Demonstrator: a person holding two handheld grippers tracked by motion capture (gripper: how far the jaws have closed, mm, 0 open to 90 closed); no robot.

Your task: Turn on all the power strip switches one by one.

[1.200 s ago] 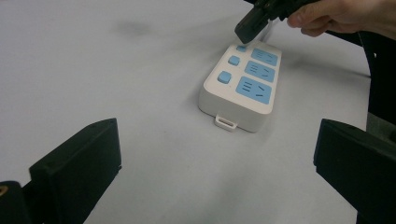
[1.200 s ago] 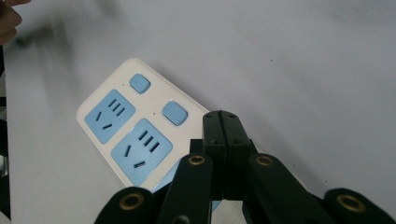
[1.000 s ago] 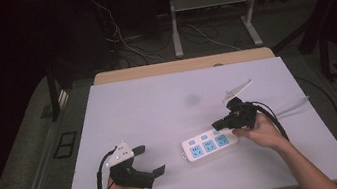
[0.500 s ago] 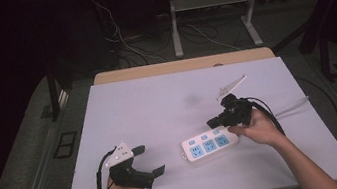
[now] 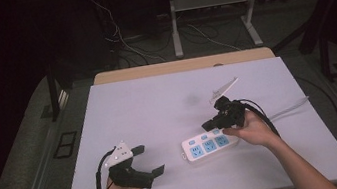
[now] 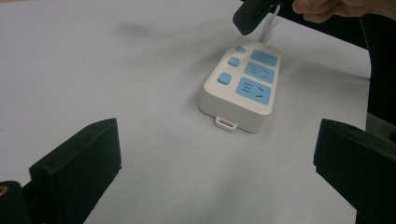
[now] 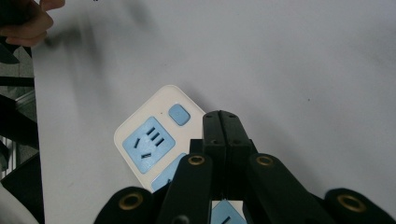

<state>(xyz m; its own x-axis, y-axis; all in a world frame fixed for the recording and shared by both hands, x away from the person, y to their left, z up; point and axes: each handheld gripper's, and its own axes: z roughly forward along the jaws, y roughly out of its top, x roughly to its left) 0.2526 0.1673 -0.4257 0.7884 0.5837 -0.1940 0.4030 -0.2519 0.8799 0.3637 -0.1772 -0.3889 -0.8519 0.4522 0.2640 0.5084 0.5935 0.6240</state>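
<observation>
Power strip (image 5: pixel 209 144) with blue sockets lies on the white bench (image 5: pixel 158 106). Right tool (image 5: pixel 210 124), jaws pressed together, hovers above it; left tool (image 5: pixel 148 160) rests spread nearby.

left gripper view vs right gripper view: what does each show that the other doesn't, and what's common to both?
Left gripper view: the power strip's whole top with three blue sockets and three blue buttons, a small tab on its near end, the white cord leaving its far end, and the left gripper's fingers spread wide apart.

Right gripper view: the right gripper's fingers pressed together above the power strip's button row, covering part of it; a hand at the top left corner.

Both: the white and blue power strip lying flat on the white table.
</observation>
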